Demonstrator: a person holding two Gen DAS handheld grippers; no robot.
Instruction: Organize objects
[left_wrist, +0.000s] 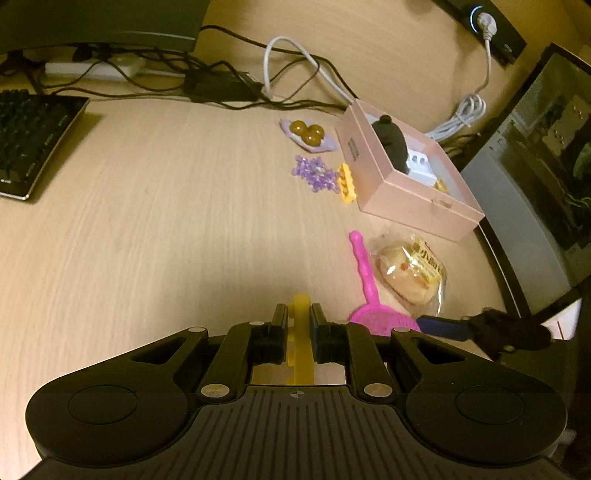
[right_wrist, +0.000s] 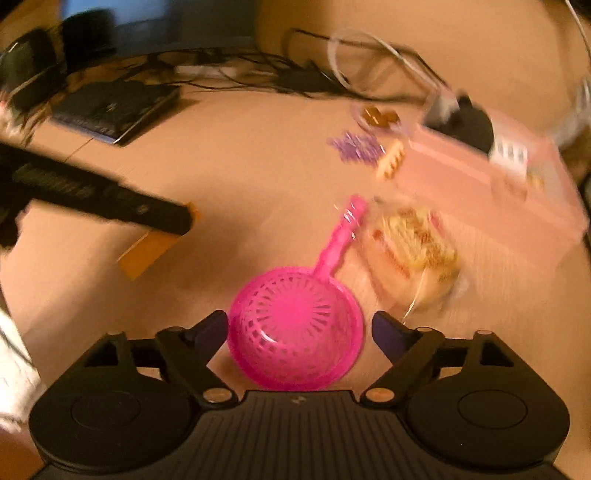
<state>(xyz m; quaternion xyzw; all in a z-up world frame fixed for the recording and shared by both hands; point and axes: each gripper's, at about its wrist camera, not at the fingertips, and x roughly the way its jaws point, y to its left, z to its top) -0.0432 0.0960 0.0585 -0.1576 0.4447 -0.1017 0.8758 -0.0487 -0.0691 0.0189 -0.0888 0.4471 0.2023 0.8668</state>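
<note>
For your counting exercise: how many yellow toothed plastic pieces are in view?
2: one yellow piece clamped in the left gripper, another lying beside the pink box. More may be hidden inside it.

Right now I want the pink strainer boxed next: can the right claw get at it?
Probably yes: the right claw is open, its fingers either side of the pink strainer bowl, nothing between them. The picture is blurred, so height is unclear.

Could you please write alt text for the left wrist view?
The left gripper is shut on a flat yellow plastic piece above a wooden desk. Ahead right lie a pink toy strainer, a wrapped bun and an open pink box.
</note>
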